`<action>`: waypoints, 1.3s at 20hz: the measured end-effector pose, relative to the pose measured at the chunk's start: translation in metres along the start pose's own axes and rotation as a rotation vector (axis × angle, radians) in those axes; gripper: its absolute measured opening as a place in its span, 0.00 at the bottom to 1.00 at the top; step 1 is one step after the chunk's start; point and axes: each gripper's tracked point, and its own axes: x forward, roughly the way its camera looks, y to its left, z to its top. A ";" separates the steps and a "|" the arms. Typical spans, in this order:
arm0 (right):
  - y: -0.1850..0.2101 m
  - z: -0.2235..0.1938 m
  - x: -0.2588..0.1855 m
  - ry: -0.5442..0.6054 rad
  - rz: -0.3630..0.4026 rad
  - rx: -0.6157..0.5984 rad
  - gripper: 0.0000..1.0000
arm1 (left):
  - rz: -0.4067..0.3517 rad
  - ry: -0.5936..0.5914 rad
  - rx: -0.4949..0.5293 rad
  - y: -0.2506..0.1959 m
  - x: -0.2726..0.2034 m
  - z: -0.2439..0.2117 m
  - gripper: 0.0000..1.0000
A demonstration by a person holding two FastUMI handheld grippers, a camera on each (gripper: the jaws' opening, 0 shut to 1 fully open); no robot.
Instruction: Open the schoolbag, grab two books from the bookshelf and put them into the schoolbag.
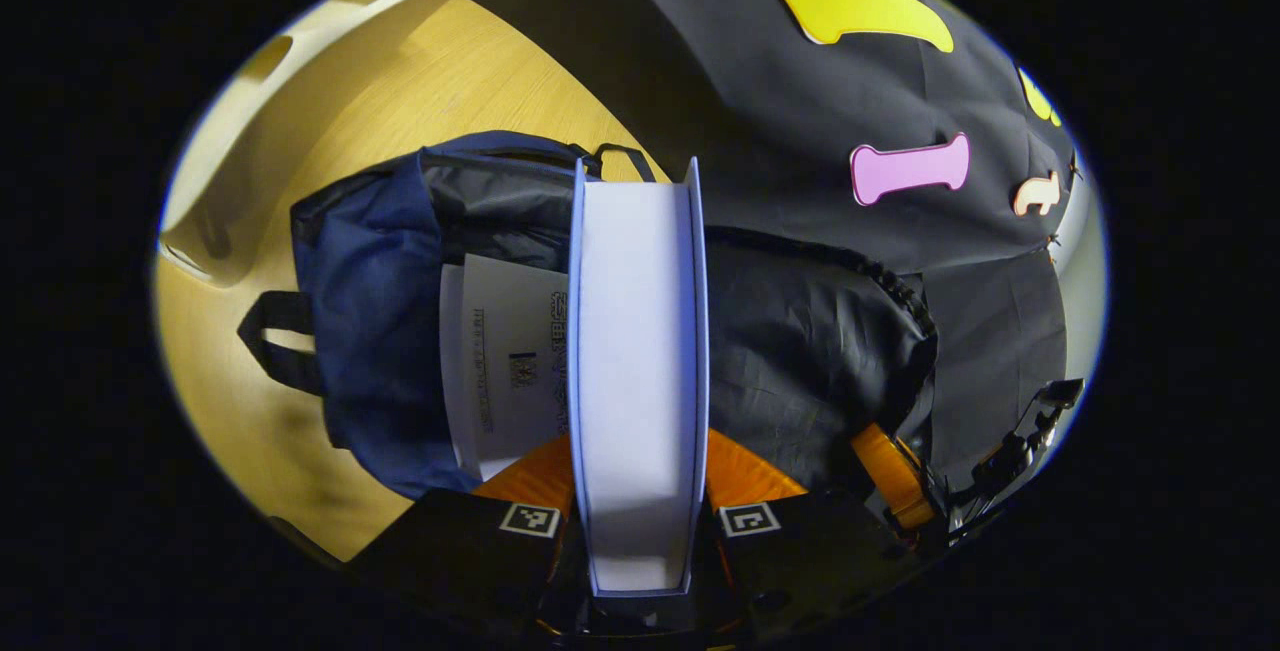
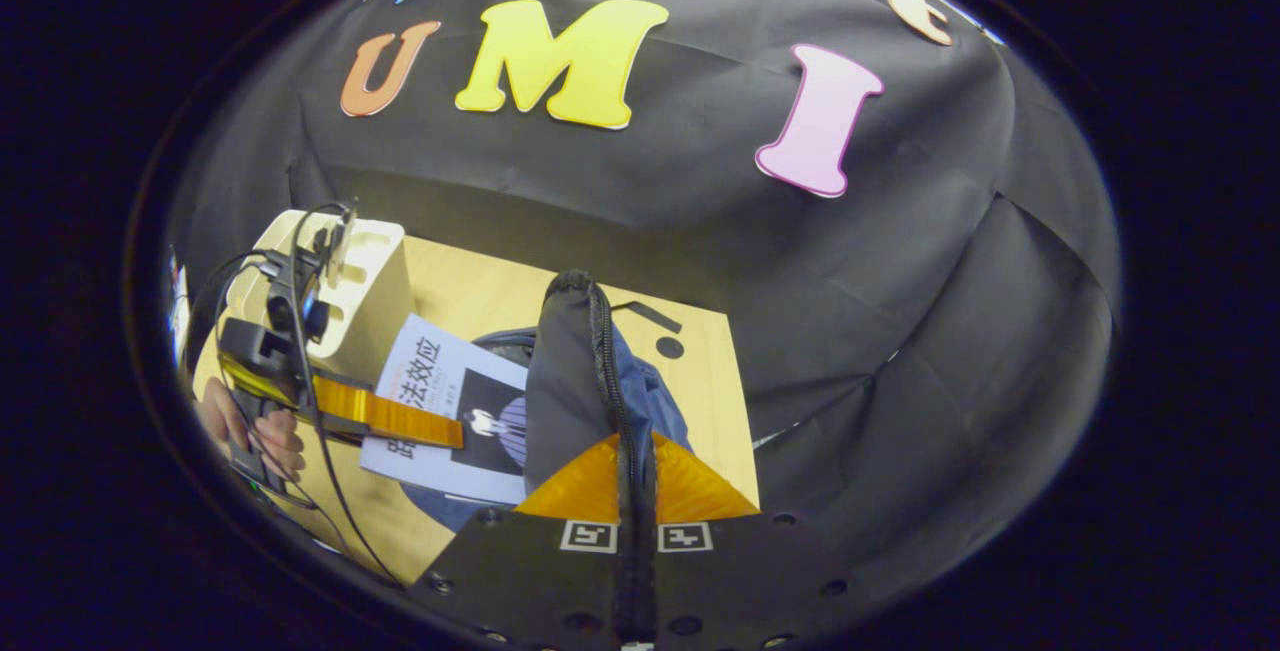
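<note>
The navy schoolbag (image 1: 370,311) lies open on the wooden table (image 1: 450,81). A white book (image 1: 510,361) lies inside its mouth. My left gripper (image 1: 640,471) is shut on a second book (image 1: 640,371), gripped on both covers with its white page edge facing the camera, just above the opening. In the right gripper view this book (image 2: 440,401) shows a white cover with a dark picture, and the left gripper (image 2: 390,419) is clamped across it. My right gripper (image 2: 635,461) is shut on the bag's black zippered flap (image 2: 565,371) and holds it up.
The cream bookshelf (image 1: 330,21) stands at the table's far left, also seen as the bookshelf (image 2: 370,291) behind the left gripper. A hand (image 2: 270,431) holds that gripper, with cables trailing from it. The black cloth wall rises right behind the bag.
</note>
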 end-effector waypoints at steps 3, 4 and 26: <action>0.003 0.001 0.000 -0.002 0.007 -0.001 0.00 | -0.051 0.007 -0.051 0.000 0.022 -0.002 0.43; 0.004 0.002 -0.001 -0.001 0.008 -0.002 0.00 | -0.065 0.012 -0.053 0.000 0.029 -0.004 0.44; 0.020 -0.006 0.009 0.017 0.053 0.034 0.00 | 0.363 0.155 0.102 0.055 0.004 -0.008 0.89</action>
